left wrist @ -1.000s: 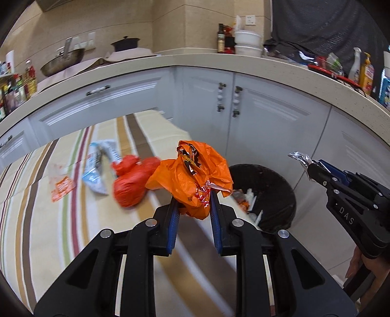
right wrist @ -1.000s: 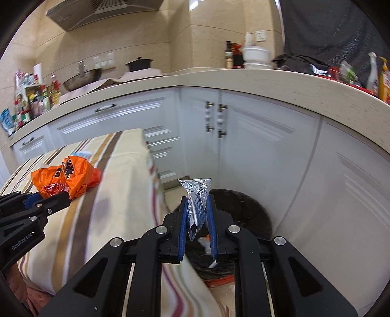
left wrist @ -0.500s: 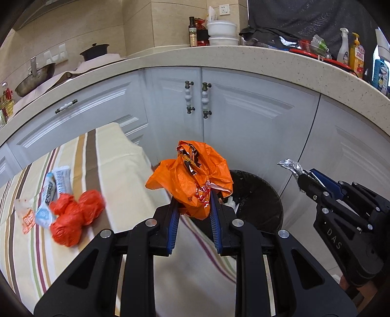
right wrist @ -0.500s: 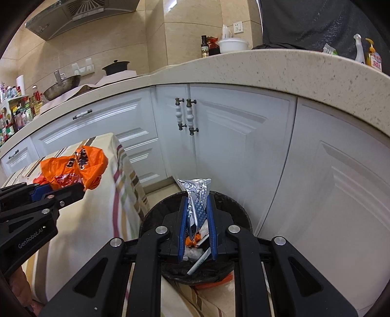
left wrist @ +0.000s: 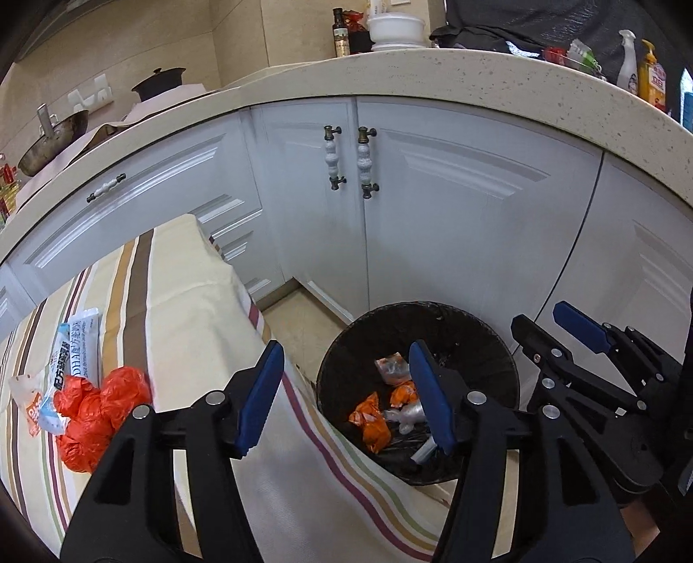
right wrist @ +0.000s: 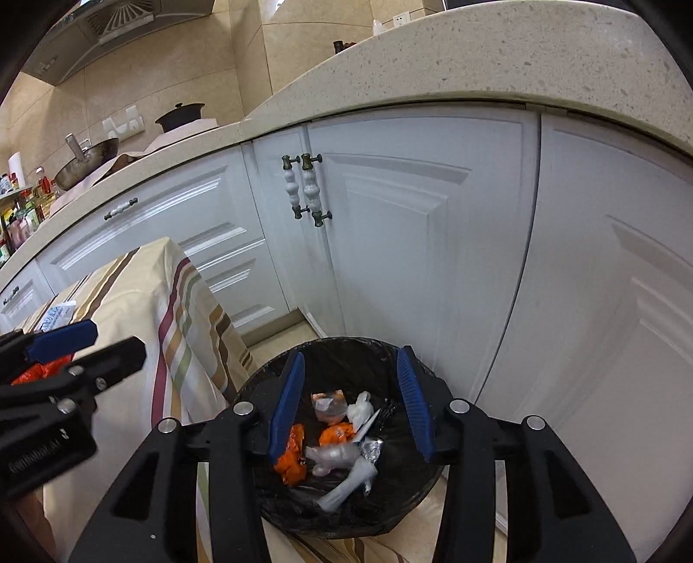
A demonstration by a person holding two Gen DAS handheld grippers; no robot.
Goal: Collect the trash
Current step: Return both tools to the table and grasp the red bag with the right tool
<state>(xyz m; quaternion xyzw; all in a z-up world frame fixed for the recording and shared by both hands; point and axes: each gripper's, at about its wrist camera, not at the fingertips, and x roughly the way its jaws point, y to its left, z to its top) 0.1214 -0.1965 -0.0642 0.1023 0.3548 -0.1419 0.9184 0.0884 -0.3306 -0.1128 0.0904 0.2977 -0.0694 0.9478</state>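
- Left gripper (left wrist: 346, 394): fingers spread wide apart with nothing between them, hanging above the table edge and the near rim of the trash bin (left wrist: 498, 342); its right finger (left wrist: 431, 400) overlaps part of the bin's contents.
- Right gripper (right wrist: 350, 400): fingers likewise wide apart and empty, poised directly over the bin's mouth; in the left wrist view it enters from the right, its body cut off by the frame edge.
- Bin contents: several orange wrappers (right wrist: 291, 454), a crumpled silver foil packet (right wrist: 371, 448), clear and white plastic pieces (right wrist: 331, 457). They overlap, so an exact count cannot be made; the black liner hides the bin's lower part.
- Trash left on the table: one red plastic bag (left wrist: 97, 411), crumpled, touching a blue-and-white packet (left wrist: 65, 364) and a second white packet (left wrist: 84, 342) beside it; one small orange-printed wrapper (left wrist: 28, 405) at the left, partly cut off by the lens rim. Print on the packets is too small to read.
- Striped tablecloth (left wrist: 182, 312): drapes over the table edge and reaches the bin's near rim, covering the table's legs.
- Background: white cabinet doors (left wrist: 454, 208) with two upright handles (left wrist: 348, 160) side by side and one horizontal drawer handle (left wrist: 106, 187); a speckled countertop (left wrist: 433, 73) carrying a wok (left wrist: 52, 140), a dark pot (left wrist: 158, 82), a bottle (left wrist: 341, 34), a white bowl (left wrist: 396, 28) and, at far right, two cleaning bottles (left wrist: 639, 65) partly clipped.
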